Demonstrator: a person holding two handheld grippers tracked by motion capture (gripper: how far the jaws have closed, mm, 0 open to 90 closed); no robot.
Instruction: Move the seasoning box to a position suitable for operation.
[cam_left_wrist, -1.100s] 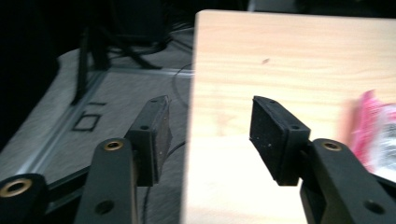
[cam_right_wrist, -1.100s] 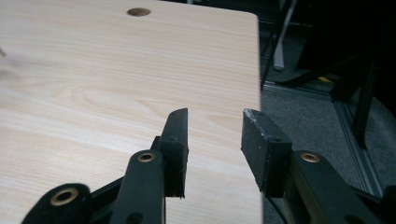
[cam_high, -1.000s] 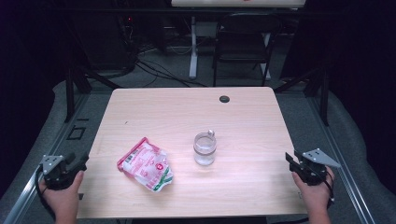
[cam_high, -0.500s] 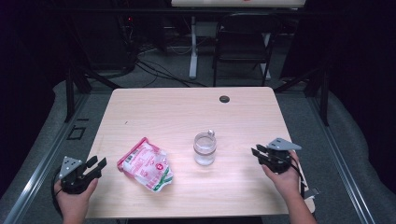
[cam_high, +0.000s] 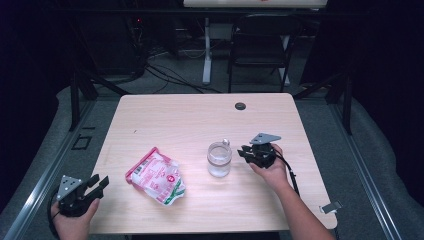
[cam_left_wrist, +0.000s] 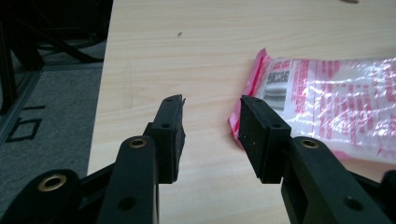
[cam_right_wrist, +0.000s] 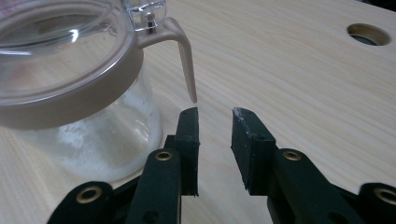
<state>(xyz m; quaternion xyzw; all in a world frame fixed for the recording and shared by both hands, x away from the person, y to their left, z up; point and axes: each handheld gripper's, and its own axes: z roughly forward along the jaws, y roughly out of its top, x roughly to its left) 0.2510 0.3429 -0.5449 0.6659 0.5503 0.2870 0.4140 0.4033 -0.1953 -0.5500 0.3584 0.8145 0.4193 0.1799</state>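
The right claw (cam_high: 248, 151) sits just beside a clear jar (cam_high: 219, 160) near the middle of the table (cam_high: 165, 115), its jaws apart and just narrowing on nothing, with the jar's tan lid lever (cam_right_wrist: 184, 58) hanging just ahead of the tips. The left claw (cam_high: 98, 183) waits with jaws apart and empty at the table's front left corner, near a pink-edged bag (cam_high: 156, 175). To catch the lever cleanly, the right claw should probably creep forward, centring it between the pads before squeezing.

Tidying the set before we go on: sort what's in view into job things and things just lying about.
In the job:
- glass jar, by the right gripper, jaws open, just been closing
- pink packet, ahead of the left gripper

Lying about:
- black chair
- floor cables
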